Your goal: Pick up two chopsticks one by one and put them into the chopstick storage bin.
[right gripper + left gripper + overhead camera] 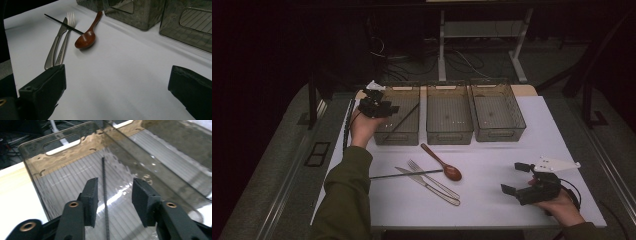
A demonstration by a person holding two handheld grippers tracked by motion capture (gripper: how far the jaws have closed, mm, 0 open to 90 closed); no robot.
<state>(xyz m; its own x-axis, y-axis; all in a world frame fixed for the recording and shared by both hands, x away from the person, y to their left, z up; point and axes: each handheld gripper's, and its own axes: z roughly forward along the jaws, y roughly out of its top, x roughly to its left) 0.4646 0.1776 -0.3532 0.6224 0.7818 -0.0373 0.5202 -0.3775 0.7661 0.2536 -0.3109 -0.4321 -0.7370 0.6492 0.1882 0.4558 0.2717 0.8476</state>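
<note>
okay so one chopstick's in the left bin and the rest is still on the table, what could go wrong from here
The left gripper hangs open low inside the left bin, right over the chopstick; pulling out carelessly could catch the bin's wall and shift it. On the table, the second chopstick lies across the fork and knife and touches the spoon, so grabbing it may drag those along.

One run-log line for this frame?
left hand-held gripper: open over left bin | chopstick: lying in bin, unpinched | right hand-held gripper: open, empty | table: spoon, fork, knife, second chopstick

Olive sleeve point(344, 195) — black grippers, brass-coloured screws point(73, 204).
</note>
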